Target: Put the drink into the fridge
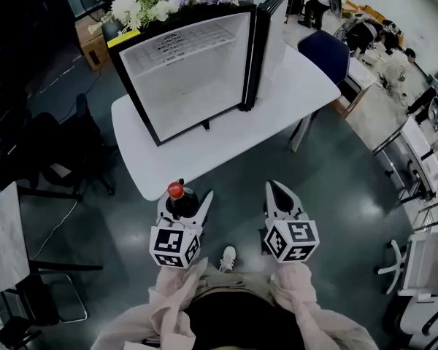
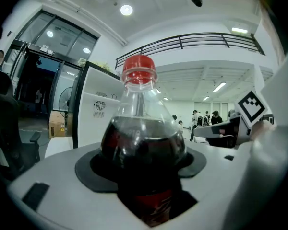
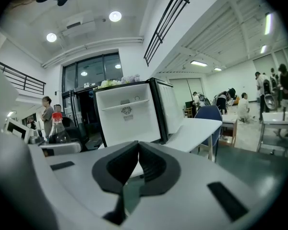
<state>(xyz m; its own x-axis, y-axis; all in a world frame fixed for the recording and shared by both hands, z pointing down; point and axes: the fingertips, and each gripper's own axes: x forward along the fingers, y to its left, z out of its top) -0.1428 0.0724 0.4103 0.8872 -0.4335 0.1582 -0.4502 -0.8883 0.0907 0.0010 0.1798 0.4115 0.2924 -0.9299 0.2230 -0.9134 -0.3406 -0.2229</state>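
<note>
Two grippers show in the head view over the dark floor, just short of the near edge of the white surface (image 1: 292,86). The left gripper (image 1: 186,199) is closed on the drink bottle (image 1: 181,199), with a jaw pressing on each side of its dark body. From above only the red cap and shoulder show; the rest is hidden by the jaws and the marker cube. In the left gripper view the bottle's base is cut off and its red label is barely legible. The right gripper (image 1: 277,188) has its jaws together with nothing between them. The fridge (image 1: 197,71) stands open on the surface, well apart from the bottle, with flowers (image 1: 168,2) on top. Both hands are hidden behind the cubes.
</note>
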